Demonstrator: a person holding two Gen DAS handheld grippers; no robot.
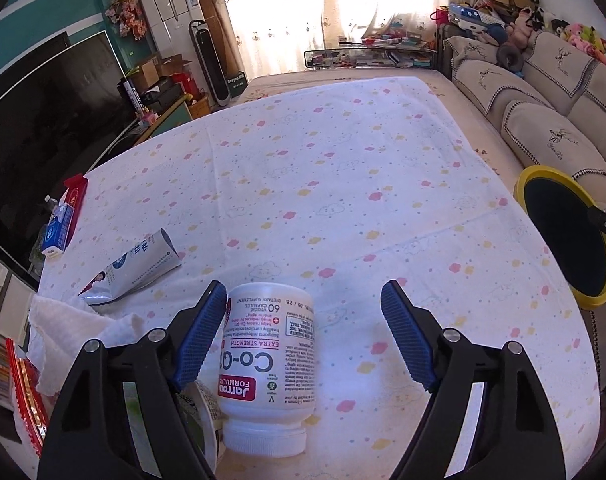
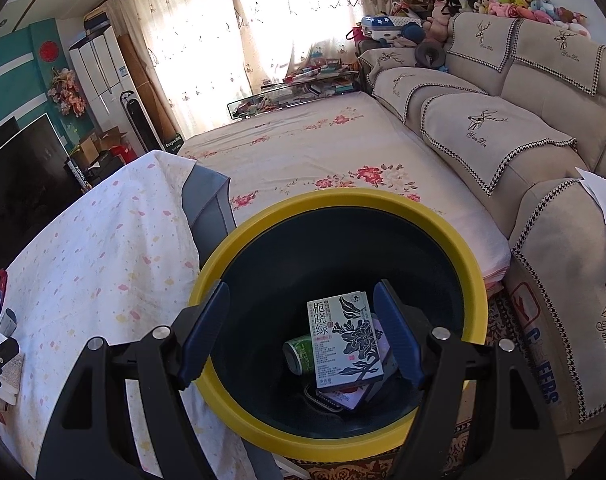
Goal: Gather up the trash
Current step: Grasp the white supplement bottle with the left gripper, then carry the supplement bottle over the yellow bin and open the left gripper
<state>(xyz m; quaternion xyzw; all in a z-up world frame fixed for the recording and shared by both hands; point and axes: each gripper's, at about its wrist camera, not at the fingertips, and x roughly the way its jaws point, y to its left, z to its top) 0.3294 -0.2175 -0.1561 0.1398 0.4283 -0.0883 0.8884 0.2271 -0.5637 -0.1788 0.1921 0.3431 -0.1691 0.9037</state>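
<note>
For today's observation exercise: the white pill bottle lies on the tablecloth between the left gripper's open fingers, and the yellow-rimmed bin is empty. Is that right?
Not quite. The bin is not empty: the right wrist view shows a box and a green can inside. The pill bottle does lie between the left gripper's open fingers.

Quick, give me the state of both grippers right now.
Left gripper: open, jaws astride the white pill bottle, not clamped.
Right gripper: open, holding nothing, above the yellow-rimmed bin.

The clothed table (image 1: 343, 184) carries a bottle (image 1: 269, 364), tube (image 1: 137, 268), towel (image 1: 83, 336), perhaps cartons (image 1: 61, 226).
</note>
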